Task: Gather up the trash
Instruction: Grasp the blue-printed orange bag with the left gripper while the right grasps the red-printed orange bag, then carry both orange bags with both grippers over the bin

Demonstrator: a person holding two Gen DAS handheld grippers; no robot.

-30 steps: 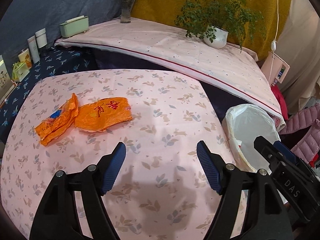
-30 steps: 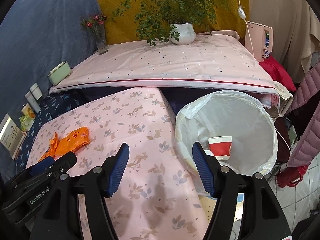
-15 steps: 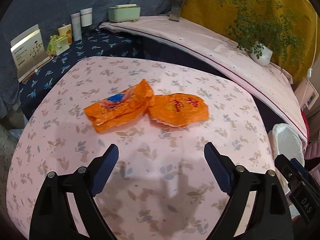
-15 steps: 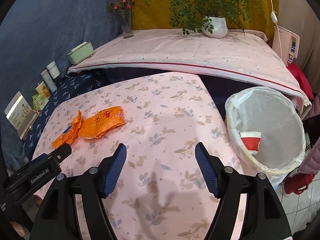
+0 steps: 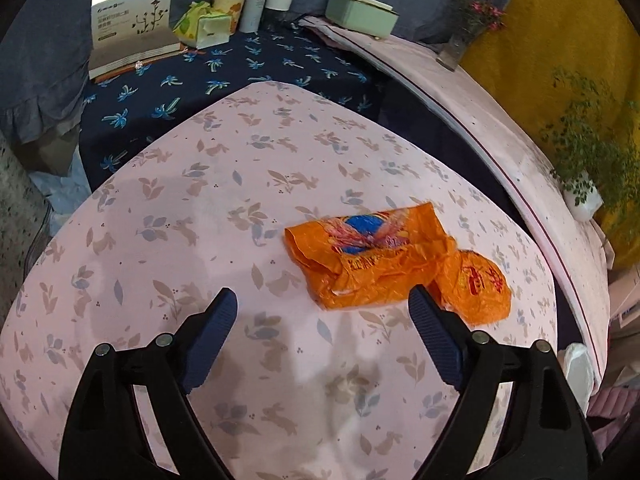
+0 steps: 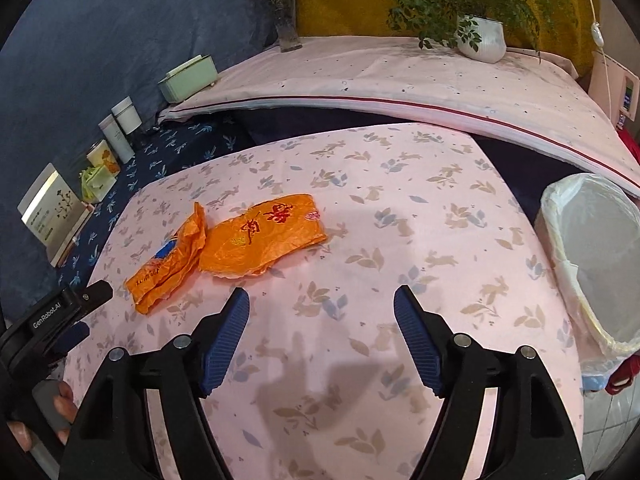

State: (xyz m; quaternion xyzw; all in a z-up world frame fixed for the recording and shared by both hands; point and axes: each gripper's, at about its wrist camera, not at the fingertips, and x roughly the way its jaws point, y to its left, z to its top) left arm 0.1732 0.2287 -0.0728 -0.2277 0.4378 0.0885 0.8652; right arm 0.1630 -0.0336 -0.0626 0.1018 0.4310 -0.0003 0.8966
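Observation:
Two crumpled orange wrappers lie side by side on the pink floral table [image 5: 200, 216]. The wrapper with a blue patch [image 5: 368, 256] sits just beyond my open, empty left gripper [image 5: 322, 304]; the wrapper with red characters [image 5: 478, 286] is partly behind its right finger. In the right wrist view, the blue-patch wrapper [image 6: 168, 260] lies left of the red-character wrapper [image 6: 264, 236]. My right gripper [image 6: 322, 300] is open and empty, above the table a little short of them. The left gripper's body [image 6: 52, 320] shows at the left edge there.
A white-lined trash bin [image 6: 596, 256] stands off the table's right edge. A raised pink shelf [image 6: 400, 76] behind holds a potted plant [image 6: 480, 36], flower vase [image 6: 288, 28] and green box [image 6: 188, 78]. Bottles, a booklet [image 5: 132, 28] and packets sit on the dark blue cloth at left.
Both grippers have swung left, away from the bin and toward the wrappers. The left gripper has come close to the blue-patch wrapper. Both stay open.

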